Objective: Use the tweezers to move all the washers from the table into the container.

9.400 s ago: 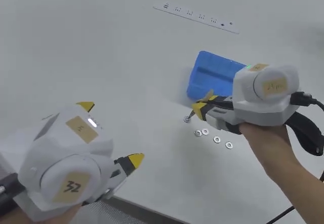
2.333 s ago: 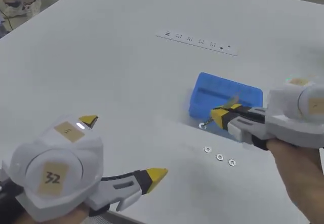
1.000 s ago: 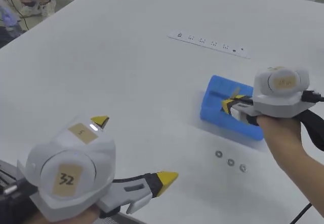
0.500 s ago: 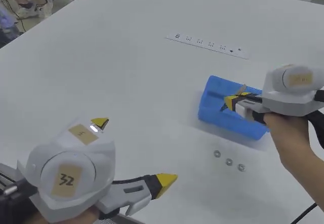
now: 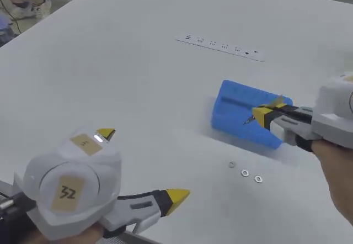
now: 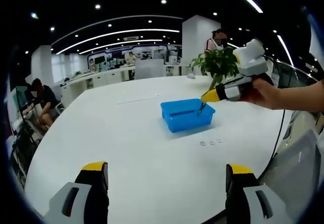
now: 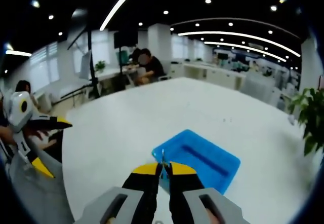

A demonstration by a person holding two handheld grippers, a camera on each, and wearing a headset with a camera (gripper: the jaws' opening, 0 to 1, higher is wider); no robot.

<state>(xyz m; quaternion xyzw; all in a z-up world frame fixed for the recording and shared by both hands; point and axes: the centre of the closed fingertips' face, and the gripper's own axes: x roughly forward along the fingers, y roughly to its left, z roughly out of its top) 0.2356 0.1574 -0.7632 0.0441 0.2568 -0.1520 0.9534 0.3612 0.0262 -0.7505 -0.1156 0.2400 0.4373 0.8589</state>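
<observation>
White left tongs [image 5: 140, 164], yellow tips, tan label perhaps "32"

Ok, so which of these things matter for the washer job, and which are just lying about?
For the job: three washers, tweezers clamped in the right claw, blue container.
Lying about: socket strip, plant, open left claw.

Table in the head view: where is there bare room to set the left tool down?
The wide bare table between the left tool, the power strip and the container is free. It is crowded at the container: the right tool holds tweezers over it, and three washers lie beside it.
</observation>
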